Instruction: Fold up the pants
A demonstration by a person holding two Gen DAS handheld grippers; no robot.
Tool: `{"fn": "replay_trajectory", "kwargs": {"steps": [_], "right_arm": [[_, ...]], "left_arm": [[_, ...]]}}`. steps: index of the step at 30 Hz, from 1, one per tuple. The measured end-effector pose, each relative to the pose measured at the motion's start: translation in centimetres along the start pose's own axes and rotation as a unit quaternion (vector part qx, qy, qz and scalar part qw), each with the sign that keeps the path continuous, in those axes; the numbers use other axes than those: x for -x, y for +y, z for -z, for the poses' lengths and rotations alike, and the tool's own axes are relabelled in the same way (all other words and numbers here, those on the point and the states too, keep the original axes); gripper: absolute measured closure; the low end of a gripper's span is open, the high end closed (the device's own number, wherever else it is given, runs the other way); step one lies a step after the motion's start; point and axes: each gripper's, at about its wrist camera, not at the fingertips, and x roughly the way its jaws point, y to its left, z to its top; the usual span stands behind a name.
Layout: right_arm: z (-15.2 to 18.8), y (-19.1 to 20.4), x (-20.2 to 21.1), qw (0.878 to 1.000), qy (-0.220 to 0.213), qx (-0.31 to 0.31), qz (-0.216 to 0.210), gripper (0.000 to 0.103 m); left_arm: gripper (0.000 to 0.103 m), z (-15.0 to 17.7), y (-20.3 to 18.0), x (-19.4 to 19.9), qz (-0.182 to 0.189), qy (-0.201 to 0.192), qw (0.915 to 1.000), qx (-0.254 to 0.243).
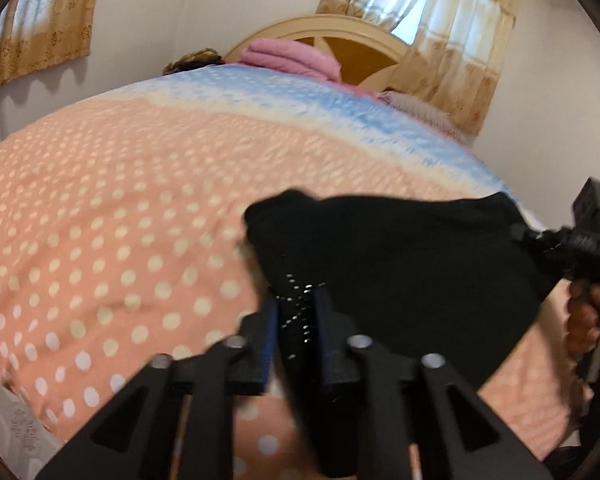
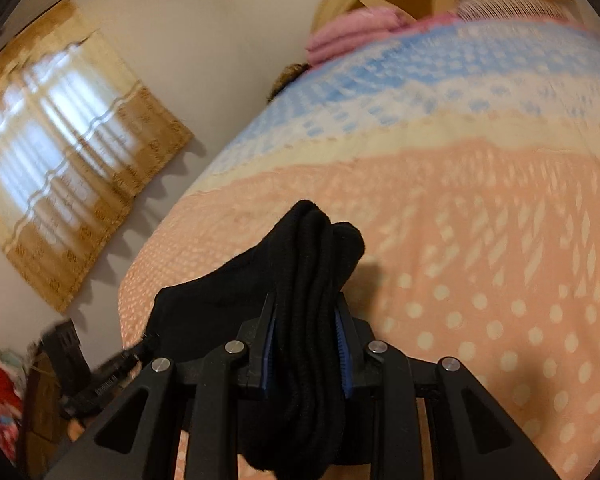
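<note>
Black pants (image 1: 400,256) hang stretched between two handheld grippers above a bed's peach polka-dot bedspread (image 1: 100,240), filling the lower centre of both wrist views. The left gripper (image 1: 298,308) has its jaws closed on a fold of the dark cloth (sparkling thread shows between the blue pads). The right gripper (image 2: 306,320) clamps a thick bunched roll of the same fabric. A folded pink blanket (image 1: 292,56) lies by the headboard (image 1: 340,32) at upper centre; curtains (image 2: 60,152) hang at left.
</note>
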Motion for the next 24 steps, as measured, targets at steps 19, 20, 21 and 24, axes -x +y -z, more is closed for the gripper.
{"fn": "replay_trajectory", "kwargs": {"steps": [19,20,21,24], "right_arm": [[2.1,-5.2,6.6,0.995,-0.053,-0.076,0.044,0.043],[2.2,-5.2,7.1,0.995,-0.056,-0.072,0.048,0.043],[2.3,-5.3,7.3,0.995,-0.057,-0.069,0.05,0.043],[2.9,-5.4,8.3,0.994,-0.062,-0.066,0.054,0.043]], "left_arm": [[0.033,1.2,-2.8,3.7,-0.076,-0.046,0.996,0.004],[0.033,1.2,-3.3,3.9,-0.075,-0.047,0.9961,-0.001],[0.033,1.2,-4.0,3.9,-0.075,-0.047,0.996,-0.01],[0.033,1.2,-5.3,4.6,-0.079,-0.053,0.995,-0.03]]}}
